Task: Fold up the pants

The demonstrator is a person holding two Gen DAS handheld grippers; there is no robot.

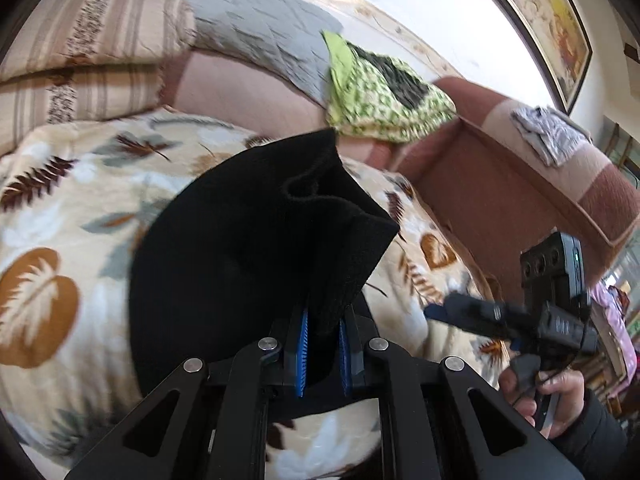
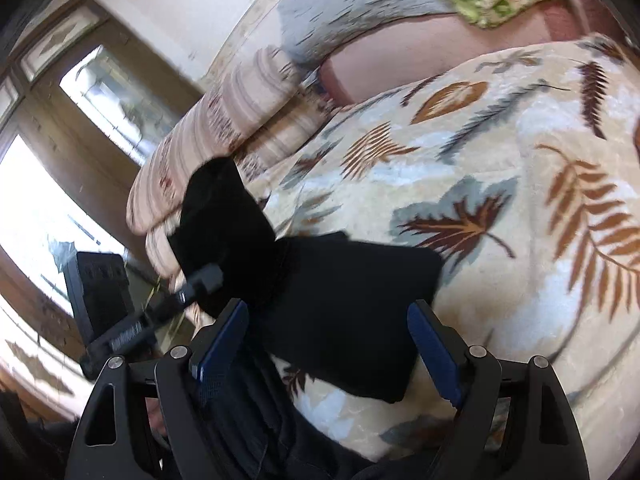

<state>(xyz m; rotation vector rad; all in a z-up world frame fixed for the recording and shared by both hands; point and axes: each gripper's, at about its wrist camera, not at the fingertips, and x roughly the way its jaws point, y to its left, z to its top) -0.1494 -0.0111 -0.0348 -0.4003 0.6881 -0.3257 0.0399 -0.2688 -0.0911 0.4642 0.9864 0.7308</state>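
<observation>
Bedroom w/ white wall; bed blanket (image 1: 60, 208), cream w/ brown & grey leaf print, spreads under & ahead of both claws. Striped pillows (image 1: 92, 36) lie far ahead-left of the left claw, grey quilt (image 1: 256, 24) straight ahead beyond them, green patterned cloth (image 1: 380, 92) ahead-right. Pink-brown sofa (image 1: 520, 184) sits right of the left claw, w/ a small pile of light clothes (image 1: 548, 132) on top.

Black pants (image 1: 256, 240): one end bunched & lifted, rising up from the left claw (image 1: 323, 344); that claw is clenched on the fabric, blue pads (image 1: 303, 348) pressing either side. In the right wrist view the rest of the pants lies flat on the blanket, folded part just ahead of & between the right claw's fingers.

Right claw (image 2: 334, 344) is released, fingers wide apart, not pinching the cloth. A person's hand (image 1: 556, 396) grips its handle, right of the left claw.
</observation>
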